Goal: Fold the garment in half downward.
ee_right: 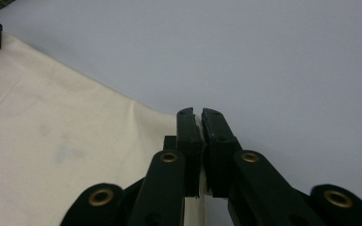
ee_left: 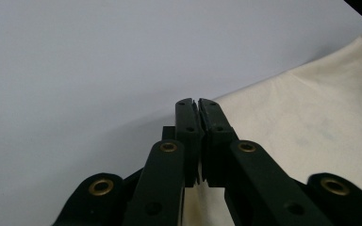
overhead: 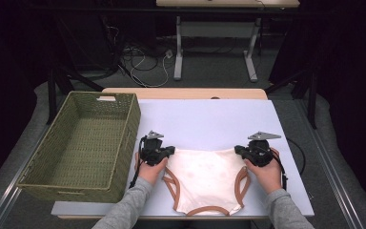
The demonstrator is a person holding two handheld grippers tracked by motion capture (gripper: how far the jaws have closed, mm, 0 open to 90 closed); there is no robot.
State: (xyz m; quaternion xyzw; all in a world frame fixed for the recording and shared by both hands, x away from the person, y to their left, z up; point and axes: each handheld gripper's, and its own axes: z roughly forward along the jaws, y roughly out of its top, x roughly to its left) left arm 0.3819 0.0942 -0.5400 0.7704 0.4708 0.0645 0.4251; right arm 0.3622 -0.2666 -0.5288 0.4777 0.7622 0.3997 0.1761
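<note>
- My left gripper [overhead: 170, 150] is clamped on the far left corner of the soft cream garment [overhead: 208, 179]
- My right gripper [overhead: 238, 150] pinches its far right corner; brown trim edges it

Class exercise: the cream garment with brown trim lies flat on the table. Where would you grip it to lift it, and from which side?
Probably at the two far corners of the cream garment, each from its own outer side. That straight hem lies flat and taut, and the left gripper and right gripper are already shut on those corners.
</note>
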